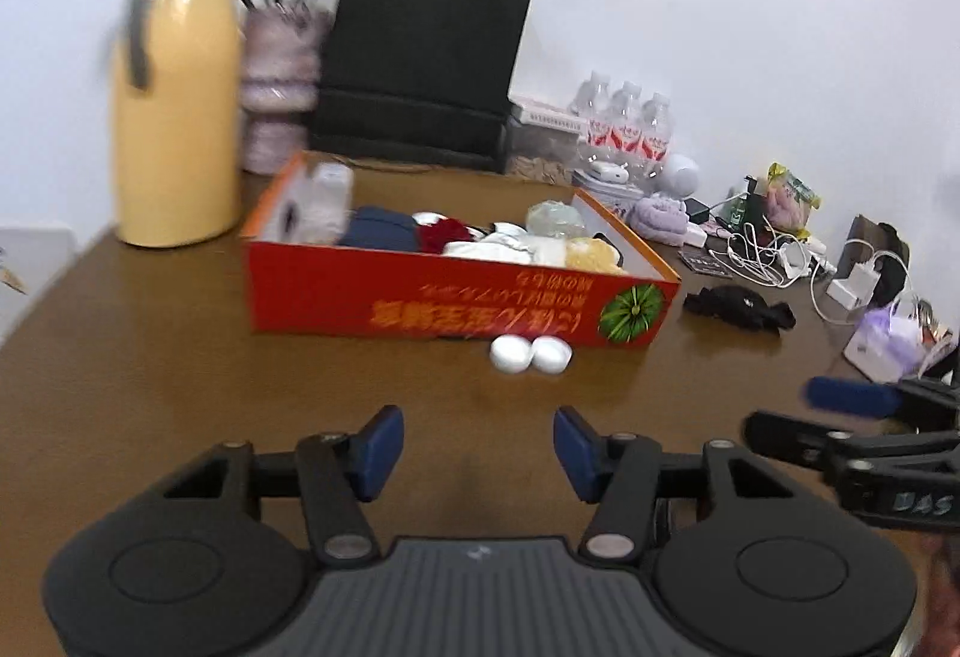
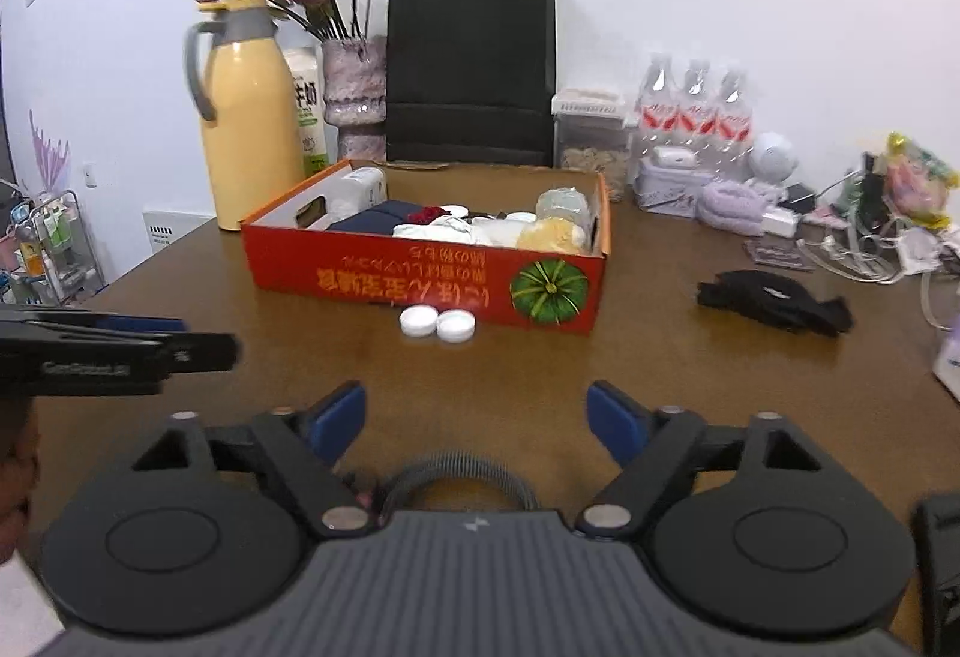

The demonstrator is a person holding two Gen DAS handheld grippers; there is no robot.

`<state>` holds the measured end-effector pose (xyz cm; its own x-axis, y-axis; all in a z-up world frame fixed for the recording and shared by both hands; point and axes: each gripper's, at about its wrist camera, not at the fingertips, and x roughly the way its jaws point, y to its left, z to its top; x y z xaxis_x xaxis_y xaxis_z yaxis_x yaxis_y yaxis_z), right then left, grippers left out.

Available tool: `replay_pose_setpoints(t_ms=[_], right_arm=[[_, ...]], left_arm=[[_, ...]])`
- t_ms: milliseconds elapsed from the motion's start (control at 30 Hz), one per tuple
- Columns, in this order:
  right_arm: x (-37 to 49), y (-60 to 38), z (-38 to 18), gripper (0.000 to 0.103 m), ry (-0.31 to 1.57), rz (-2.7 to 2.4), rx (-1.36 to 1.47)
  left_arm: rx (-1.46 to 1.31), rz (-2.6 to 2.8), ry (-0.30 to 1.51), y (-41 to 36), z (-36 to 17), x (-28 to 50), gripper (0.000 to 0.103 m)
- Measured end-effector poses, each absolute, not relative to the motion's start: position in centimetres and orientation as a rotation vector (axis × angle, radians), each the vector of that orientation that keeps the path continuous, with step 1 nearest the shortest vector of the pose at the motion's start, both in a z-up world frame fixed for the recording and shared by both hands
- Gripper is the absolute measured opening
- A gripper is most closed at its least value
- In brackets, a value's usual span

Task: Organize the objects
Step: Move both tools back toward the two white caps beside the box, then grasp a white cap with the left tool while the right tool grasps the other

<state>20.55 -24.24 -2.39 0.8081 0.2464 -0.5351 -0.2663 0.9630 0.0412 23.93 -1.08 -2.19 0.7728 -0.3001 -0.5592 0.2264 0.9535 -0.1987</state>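
Note:
An orange-red cardboard box [image 1: 456, 297] [image 2: 420, 279] stands in the middle of the brown table, holding a navy pouch, white items, a yellow ball and other small things. Two white round caps [image 1: 531, 353] [image 2: 438, 323] lie on the table against the box's near wall. A black cloth piece [image 1: 741, 306] [image 2: 774, 300] lies to the right of the box. My left gripper [image 1: 478, 447] hovers over bare tabletop short of the caps, jaws apart and empty. My right gripper [image 2: 477, 417] is likewise open and empty, nearer than the box. Each gripper shows at the edge of the other's view.
Along the back wall stand a yellow thermos jug [image 2: 246, 117], a vase of dried flowers [image 2: 354, 87], a black paper bag [image 2: 471, 69], a clear container [image 2: 591, 129] and water bottles [image 2: 696, 111]. Cables, chargers and small packets [image 2: 852, 231] crowd the right side of the table [image 2: 690, 387].

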Motion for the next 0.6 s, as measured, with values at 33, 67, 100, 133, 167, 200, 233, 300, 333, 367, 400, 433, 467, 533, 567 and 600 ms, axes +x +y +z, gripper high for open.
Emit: replay_pose_setpoints(t_ms=[33,67,100,133,167,200,233,300,333,367,400,433,467,533,567,600], right_arm=[[22.3,-24.1,-2.6,0.064,0.576,0.280,-0.024],[23.9,-24.0,-2.9,0.062,0.593,0.286,-0.013],[25.5,-23.8,-3.2,0.060,0.607,0.297,-0.009],[27.0,-23.4,-3.6,0.059,0.621,0.307,-0.020],[28.3,-23.0,-4.0,0.058,0.636,0.309,-0.036],[29.4,-22.5,-4.3,0.058,0.645,0.319,-0.056],[30.5,-22.0,-4.7,0.054,0.649,0.329,-0.068],[32.4,-21.6,-5.4,0.049,0.677,0.347,-0.073],[33.3,-21.5,-5.8,0.046,0.692,0.358,-0.064],[34.1,-21.6,-6.2,0.044,0.708,0.365,-0.054],[34.8,-21.5,-6.6,0.041,0.724,0.367,-0.047],[35.4,-21.5,-7.0,0.038,0.737,0.368,-0.043],[35.9,-21.4,-7.4,0.037,0.748,0.369,-0.036],[36.6,-21.3,-8.3,0.022,0.773,0.383,-0.016],[36.6,-21.3,-8.6,0.021,0.769,0.384,-0.004],[36.5,-21.1,-8.7,0.021,0.757,0.388,-0.006]], left_arm=[[-0.122,-0.297,0.629,-1.5,-2.4,25.3,0.052],[-0.120,-0.316,0.635,-2.0,-2.7,26.9,0.052],[-0.116,-0.326,0.647,-2.6,-3.0,28.5,0.052],[-0.108,-0.326,0.650,-3.0,-3.4,29.7,0.051],[-0.079,-0.334,0.641,-3.5,-3.7,30.6,0.051],[-0.036,-0.347,0.635,-4.2,-4.2,31.5,0.051],[0.003,-0.353,0.636,-4.7,-4.7,32.1,0.045],[0.036,-0.350,0.657,-5.2,-5.5,33.6,0.040],[0.028,-0.357,0.675,-5.2,-5.8,34.3,0.036],[0.012,-0.361,0.694,-5.1,-6.2,35.0,0.036],[-0.006,-0.363,0.708,-5.0,-6.6,35.6,0.036],[-0.019,-0.372,0.711,-4.9,-6.8,36.0,0.036],[-0.030,-0.386,0.710,-4.9,-7.0,36.2,0.035],[-0.041,-0.398,0.717,-5.2,-7.4,36.8,0.030],[-0.039,-0.403,0.720,-5.4,-7.6,36.9,0.024],[-0.033,-0.403,0.720,-5.6,-7.7,36.9,0.011]])
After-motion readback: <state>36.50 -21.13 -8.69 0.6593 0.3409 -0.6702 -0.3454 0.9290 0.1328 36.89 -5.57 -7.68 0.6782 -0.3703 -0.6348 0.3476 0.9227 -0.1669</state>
